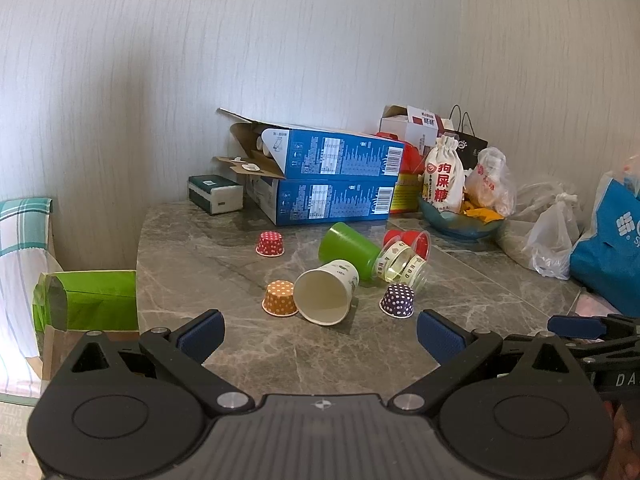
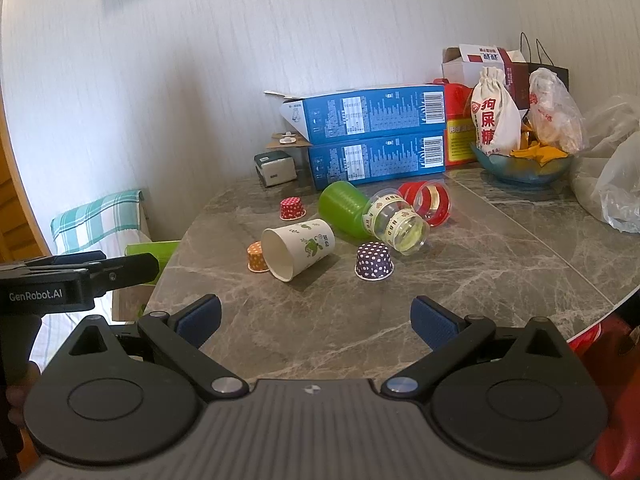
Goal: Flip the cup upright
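**Cups lie tipped on the tabletop; both hand-held grippers wide apart and empty**

The grey marbled tabletop (image 1: 248, 360) fills the lower half of both views and meets a pale textured wall at the back. Against that wall stand two blue boxes (image 1: 332, 184), one stacked on the other, the upper one with its flap open. Right of them a blue bowl (image 1: 460, 220) carries a white cloth pouch (image 1: 444, 178) printed with red characters.

The left hand-held gripper (image 1: 320, 334) hangs above the near edge of the tabletop with its blue-padded fingers spread wide and nothing between them. The right hand-held gripper (image 2: 316, 318) is posed the same way, fingers apart and empty, well short of the cups.

In the middle of the tabletop a green cup (image 1: 350, 250) lies on its side, its mouth against a clear cup (image 1: 402, 268) banded with patterned tape, also on its side. Behind them lies a red-banded clear cup (image 1: 412, 242). Nearest the grippers, a white paper cup (image 1: 326, 296) lies on its side, open mouth facing the left wrist camera.

Three small dotted liners sit mouth-down: an orange liner (image 1: 280, 298) touching the paper cup, a purple liner (image 1: 397, 300) just beside the clear cup, and a red liner (image 1: 270, 243) apart, toward the boxes.
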`<state>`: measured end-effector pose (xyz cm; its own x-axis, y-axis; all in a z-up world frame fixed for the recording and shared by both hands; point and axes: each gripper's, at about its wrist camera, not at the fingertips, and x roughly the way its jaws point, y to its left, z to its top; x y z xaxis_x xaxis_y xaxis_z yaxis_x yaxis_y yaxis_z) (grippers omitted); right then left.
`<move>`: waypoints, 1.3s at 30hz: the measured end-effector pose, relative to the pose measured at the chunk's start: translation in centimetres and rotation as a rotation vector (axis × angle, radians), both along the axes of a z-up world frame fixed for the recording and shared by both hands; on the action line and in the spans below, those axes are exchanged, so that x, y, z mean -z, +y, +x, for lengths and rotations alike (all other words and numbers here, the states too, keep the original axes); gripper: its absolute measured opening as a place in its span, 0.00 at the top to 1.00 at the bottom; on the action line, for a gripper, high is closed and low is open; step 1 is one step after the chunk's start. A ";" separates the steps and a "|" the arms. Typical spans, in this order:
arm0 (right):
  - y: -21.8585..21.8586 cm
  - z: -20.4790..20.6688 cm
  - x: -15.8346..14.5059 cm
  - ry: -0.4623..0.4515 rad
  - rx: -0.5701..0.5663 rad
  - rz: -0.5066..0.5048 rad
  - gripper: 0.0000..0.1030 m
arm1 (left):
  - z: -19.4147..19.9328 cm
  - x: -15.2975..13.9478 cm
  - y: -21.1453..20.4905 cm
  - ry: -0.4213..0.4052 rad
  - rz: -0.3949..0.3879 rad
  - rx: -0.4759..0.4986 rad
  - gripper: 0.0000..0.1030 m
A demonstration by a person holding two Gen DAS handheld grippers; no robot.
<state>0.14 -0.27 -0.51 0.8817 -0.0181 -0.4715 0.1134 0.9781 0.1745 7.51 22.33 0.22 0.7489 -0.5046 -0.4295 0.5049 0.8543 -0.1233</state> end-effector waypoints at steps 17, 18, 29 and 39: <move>-0.3 0.0 0.0 0.009 0.005 0.005 0.01 | 0.0 -0.1 -0.1 0.009 -0.004 0.003 0.00; -0.3 0.0 0.0 0.009 0.006 0.005 0.01 | 0.0 -0.1 -0.1 0.008 -0.005 0.004 0.00; -0.1 0.1 0.0 0.011 0.005 0.002 0.01 | 0.0 -0.1 -0.2 0.015 -0.009 0.008 0.00; -0.1 0.5 0.2 0.016 0.003 -0.005 0.01 | 0.2 0.0 -0.2 0.019 -0.019 0.012 0.00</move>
<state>0.65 -0.33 -0.76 0.8738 -0.0229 -0.4857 0.1187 0.9787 0.1674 7.68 22.14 0.21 0.7342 -0.5219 -0.4343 0.5128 0.8455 -0.1492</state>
